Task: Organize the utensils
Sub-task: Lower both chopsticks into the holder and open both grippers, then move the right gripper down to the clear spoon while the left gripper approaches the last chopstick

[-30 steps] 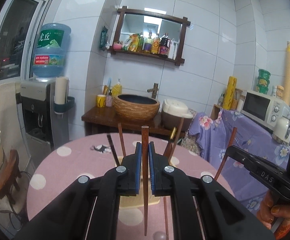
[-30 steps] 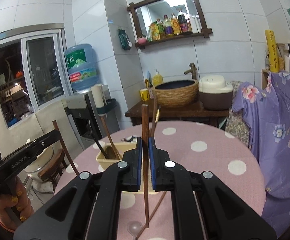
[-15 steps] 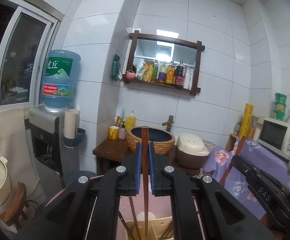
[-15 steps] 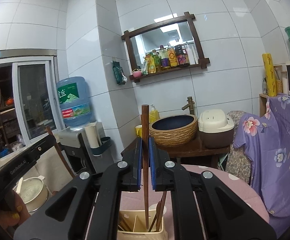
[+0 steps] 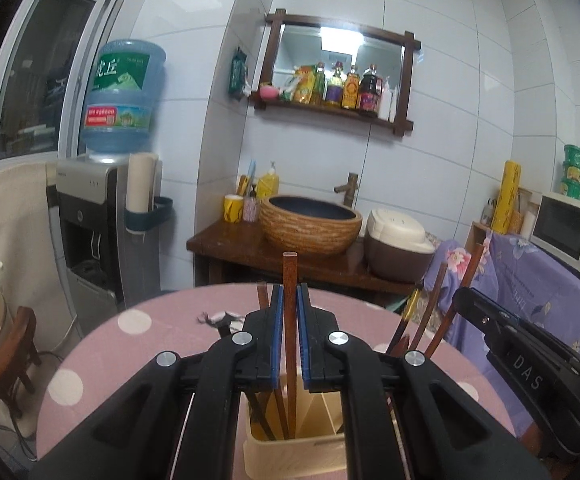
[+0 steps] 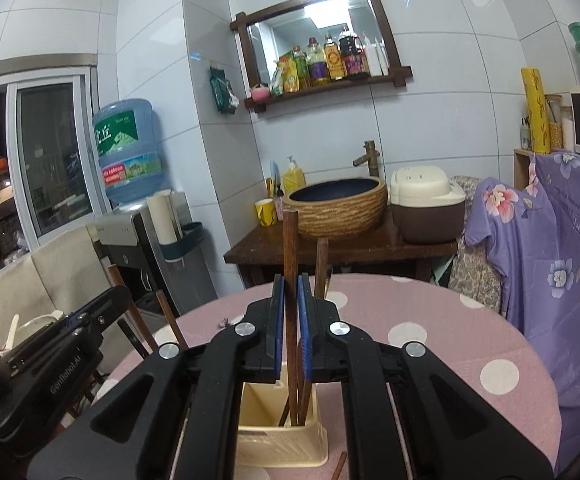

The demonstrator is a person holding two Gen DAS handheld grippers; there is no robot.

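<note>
My left gripper [image 5: 289,312] is shut on an upright brown chopstick [image 5: 290,280], whose lower end reaches down into the left compartment of the cream utensil holder [image 5: 290,454] beside other chopsticks. My right gripper [image 6: 289,304] is likewise shut on a brown chopstick [image 6: 290,240], its tip down in the right compartment of the same cream utensil holder [image 6: 277,442], next to another upright chopstick [image 6: 321,264]. Each gripper shows at the edge of the other's view: the right gripper's body [image 5: 530,368] at the right, the left gripper's body [image 6: 53,364] at the left.
The holder stands on a round pink table with white dots [image 5: 137,332]. Behind it are a wooden stand with a woven basin [image 5: 310,224] and a rice cooker [image 5: 398,244]. A water dispenser [image 5: 101,208] stands left; a purple floral cloth [image 6: 550,240] hangs right.
Both grippers have come in over the holder and sunk, so each held chopstick's tip now sits inside a compartment instead of hanging above the table. Both stayed shut on their chopsticks.
</note>
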